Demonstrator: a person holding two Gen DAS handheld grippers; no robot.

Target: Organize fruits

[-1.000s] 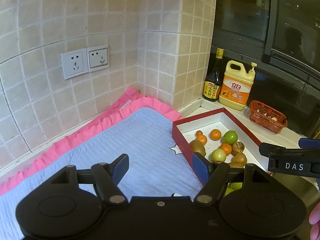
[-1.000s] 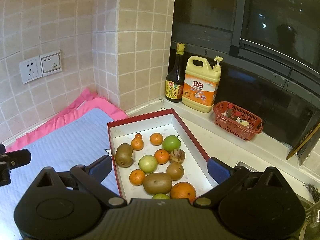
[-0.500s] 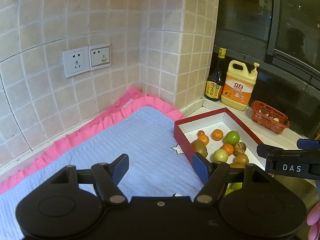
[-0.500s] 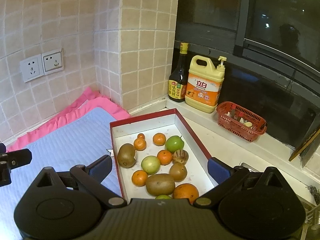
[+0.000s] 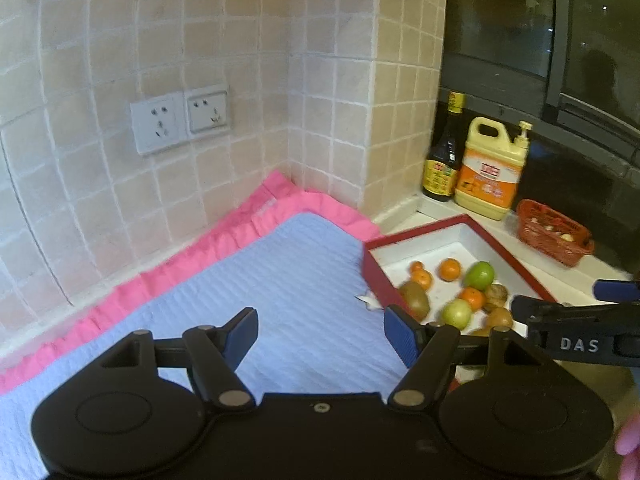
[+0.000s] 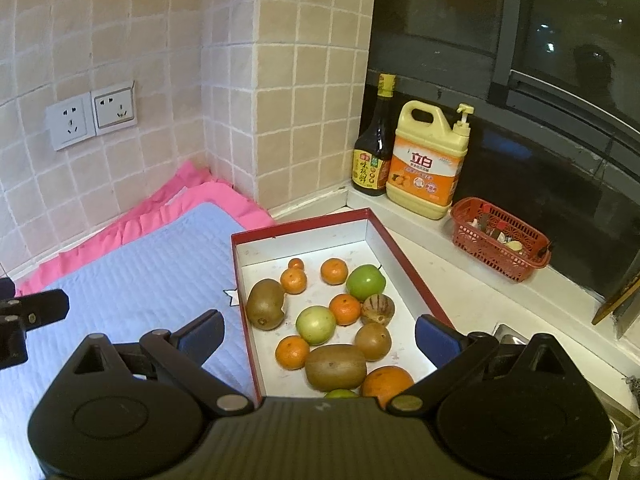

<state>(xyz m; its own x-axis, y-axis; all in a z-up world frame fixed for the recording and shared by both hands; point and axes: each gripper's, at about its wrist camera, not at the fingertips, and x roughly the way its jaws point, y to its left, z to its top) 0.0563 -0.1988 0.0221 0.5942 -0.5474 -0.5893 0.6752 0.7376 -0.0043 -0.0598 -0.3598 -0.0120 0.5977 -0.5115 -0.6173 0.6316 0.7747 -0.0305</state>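
Right wrist view — right gripper spread, empty, above fruit box.

Both grippers higher, fwd slightly.

Left wrist view rides low behind the left gripper, looking across the blue mat into the tiled corner, the red box off to its right. Right wrist view sits behind the right gripper, closer, looking down into that box. Both catch the box, mat, wall sockets and yellow jug.
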